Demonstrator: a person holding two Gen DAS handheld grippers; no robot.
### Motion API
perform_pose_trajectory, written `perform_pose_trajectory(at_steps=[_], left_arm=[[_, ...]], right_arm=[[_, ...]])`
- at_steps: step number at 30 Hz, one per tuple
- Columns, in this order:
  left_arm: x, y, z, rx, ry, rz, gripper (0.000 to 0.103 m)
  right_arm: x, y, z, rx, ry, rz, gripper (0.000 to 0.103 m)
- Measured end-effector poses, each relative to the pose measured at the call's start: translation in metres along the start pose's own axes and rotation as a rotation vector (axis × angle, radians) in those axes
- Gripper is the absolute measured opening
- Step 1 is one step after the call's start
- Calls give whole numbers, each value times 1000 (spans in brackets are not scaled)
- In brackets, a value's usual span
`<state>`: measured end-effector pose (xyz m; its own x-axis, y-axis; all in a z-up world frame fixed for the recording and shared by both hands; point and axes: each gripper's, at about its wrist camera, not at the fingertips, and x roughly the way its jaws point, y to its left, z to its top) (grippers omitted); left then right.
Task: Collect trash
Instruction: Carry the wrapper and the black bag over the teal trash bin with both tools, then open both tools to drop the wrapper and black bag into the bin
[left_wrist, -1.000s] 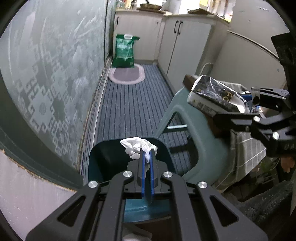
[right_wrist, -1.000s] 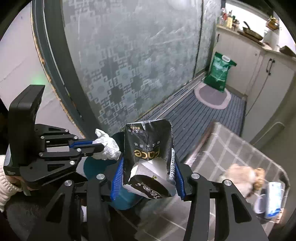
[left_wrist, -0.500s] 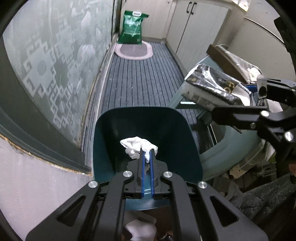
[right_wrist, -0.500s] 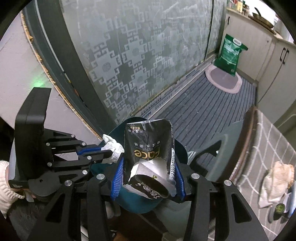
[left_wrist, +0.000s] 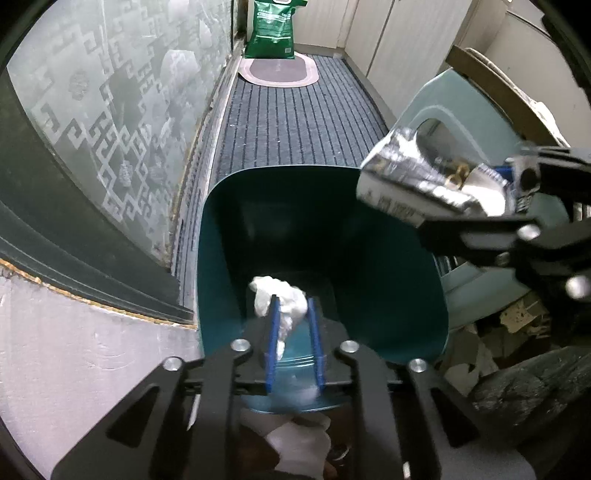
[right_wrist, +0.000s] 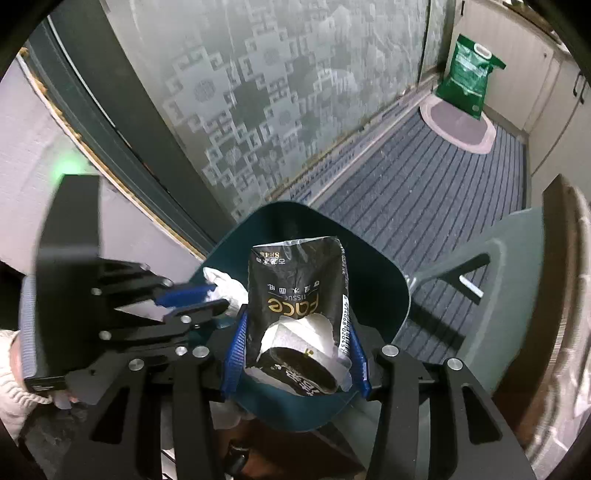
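The left gripper (left_wrist: 292, 308) is over the open teal bin (left_wrist: 221, 236). Its blue fingers (left_wrist: 272, 332) are a little way apart, with a crumpled white tissue (left_wrist: 282, 302) sitting between them above the inside of the bin. I cannot tell if they squeeze it tight. The right gripper (right_wrist: 295, 332) is open wide and holds a black tissue pack (right_wrist: 295, 295) between its fingers, also over the bin. The bin stands on the striped floor mat (left_wrist: 295, 122), next to a patterned glass door (left_wrist: 110, 110) and a pale green stool (left_wrist: 480, 122).
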<state>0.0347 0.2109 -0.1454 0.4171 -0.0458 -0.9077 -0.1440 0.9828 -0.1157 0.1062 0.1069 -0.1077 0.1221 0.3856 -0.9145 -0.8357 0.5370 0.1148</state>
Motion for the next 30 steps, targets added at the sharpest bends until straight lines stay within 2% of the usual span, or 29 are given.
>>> perform_pose_trajectory(at_steps=[5, 11, 22, 25, 30], left_arm=[[-15, 4, 0, -4, -34, 13, 20], [-46, 1, 1, 7, -123, 37, 20], [-103, -13, 10, 17, -268, 17, 17], [-119, -18, 12, 20, -312, 17, 18], [-143, -26, 14, 25, -378, 14, 18]], right_arm=[[23, 0, -5, 10, 48, 10, 48], [43, 0, -11, 24, 84, 21, 48], [76, 2, -21, 13, 159, -6, 50], [81, 2, -24, 10, 175, -20, 54], [78, 2, -27, 5, 173, -26, 55]])
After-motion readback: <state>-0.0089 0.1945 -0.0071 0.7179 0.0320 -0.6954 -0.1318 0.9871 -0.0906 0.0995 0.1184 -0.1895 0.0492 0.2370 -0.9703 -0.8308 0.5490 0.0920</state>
